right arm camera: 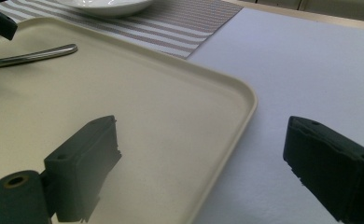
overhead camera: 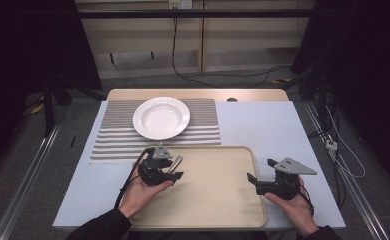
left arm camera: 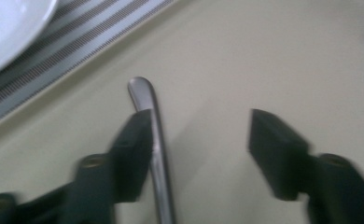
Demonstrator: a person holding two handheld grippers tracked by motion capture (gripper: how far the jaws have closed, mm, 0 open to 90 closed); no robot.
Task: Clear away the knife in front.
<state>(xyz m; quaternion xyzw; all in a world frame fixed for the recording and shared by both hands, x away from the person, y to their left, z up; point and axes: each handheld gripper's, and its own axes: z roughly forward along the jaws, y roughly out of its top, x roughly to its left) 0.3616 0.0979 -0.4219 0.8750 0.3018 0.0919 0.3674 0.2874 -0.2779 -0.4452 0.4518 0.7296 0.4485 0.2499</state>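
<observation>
A silver utensil handle lies over the beige tray, running along the inner face of one jaw of my left gripper. The other jaw stands well clear of it, so this gripper is open. From above, the left gripper sits over the tray's near-left part, with the utensil poking out toward the plate. My right gripper is open and holds nothing; its jaws straddle the tray's right rim. The right gripper view also catches the utensil; its working end is hidden.
A white plate sits on a striped placemat beyond the tray. The table is covered in pale blue-white, with bare surface right of the placemat. Cables lie on the floor past the far edge.
</observation>
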